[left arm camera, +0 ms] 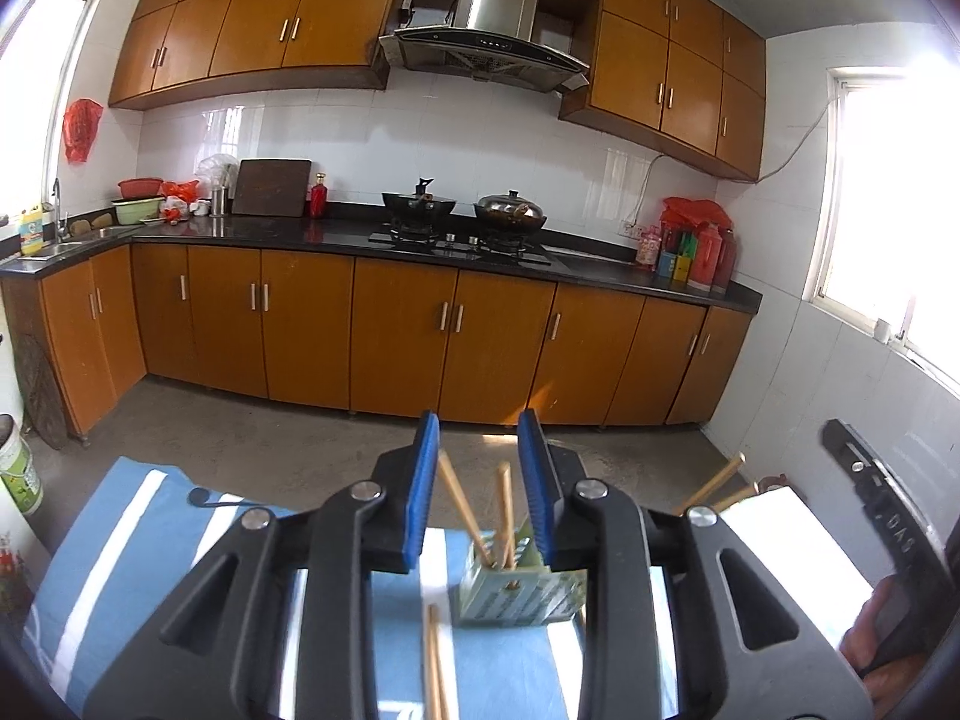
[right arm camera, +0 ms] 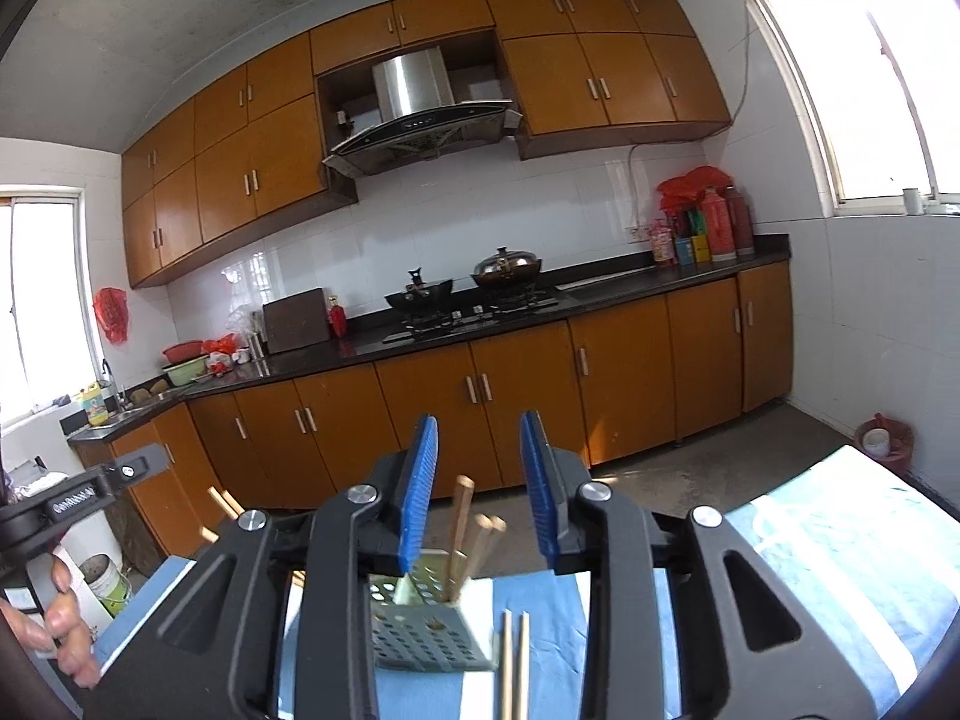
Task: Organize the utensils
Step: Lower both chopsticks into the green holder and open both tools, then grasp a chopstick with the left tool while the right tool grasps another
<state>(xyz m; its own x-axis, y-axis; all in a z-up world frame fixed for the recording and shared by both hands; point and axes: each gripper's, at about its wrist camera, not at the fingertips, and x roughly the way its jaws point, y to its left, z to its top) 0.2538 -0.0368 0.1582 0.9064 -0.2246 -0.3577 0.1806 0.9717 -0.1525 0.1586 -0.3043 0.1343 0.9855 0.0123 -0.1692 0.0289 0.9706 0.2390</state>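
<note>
Left wrist: gripper [left arm camera: 479,486] parted, empty; some chopsticks [left arm camera: 503,516] standing in holder [left arm camera: 522,597], pair [left arm camera: 435,666] left on cloth [left arm camera: 120,540].

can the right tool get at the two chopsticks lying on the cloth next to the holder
Probably yes. The loose chopsticks lie bare on the striped cloth, just right of the perforated holder and below the open right tool. Nothing covers them, though the holder stands close.

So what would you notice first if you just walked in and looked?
Probably the blue-padded left hand-held gripper and right hand-held gripper up close, both open above a perforated holder with chopsticks standing in it. Behind them, orange cabinets fill the far wall.
</note>
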